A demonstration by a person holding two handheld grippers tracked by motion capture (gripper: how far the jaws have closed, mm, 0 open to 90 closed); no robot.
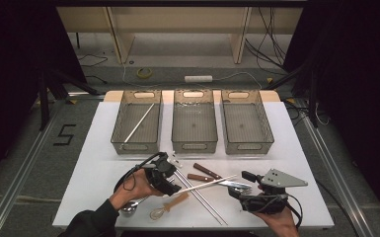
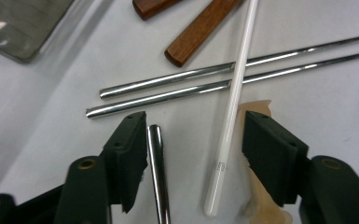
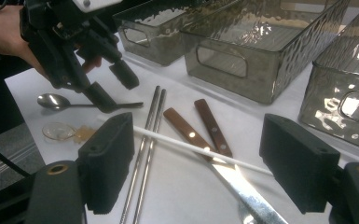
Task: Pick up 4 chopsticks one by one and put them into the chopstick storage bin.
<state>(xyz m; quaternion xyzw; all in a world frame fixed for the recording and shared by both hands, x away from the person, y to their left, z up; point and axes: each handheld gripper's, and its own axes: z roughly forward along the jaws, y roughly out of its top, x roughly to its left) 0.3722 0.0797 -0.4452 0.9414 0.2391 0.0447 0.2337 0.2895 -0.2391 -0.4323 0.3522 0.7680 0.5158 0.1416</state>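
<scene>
- Left gripper (image 1: 173,183) is down low over the cutlery pile, jaws spread wide and holding nothing; in the left gripper view the white chopstick (image 2: 228,116) runs straight up between the jaws, its near end lying on the table just inside the right-hand pad.
- That looks like the pick in hand: its twin, another white chopstick (image 1: 139,122), already lies slantwise in the left bin (image 1: 120,118), so my read is that this one goes there too.
- Watch the neighbours. A spoon handle (image 2: 157,172) sits just beside the left-hand pad, and the wooden-handled strainer (image 2: 256,200) lies under the right-hand one. Closing as it stands could pinch the spoon handle along with the stick.
- Better to shift a touch toward the white stick so that it alone sits centred, then close squarely across it.
- The stick also lies across the two steel chopsticks (image 2: 177,88) farther up, so lift straight up rather than dragging, or they will roll.
- Grip nearer the middle than the tip if possible; a long thin rod held at its end will droop and swing.
- Right gripper (image 1: 255,193) hovers wide open and empty by the wooden-handled knives (image 3: 200,128), well clear of the pick.
</scene>
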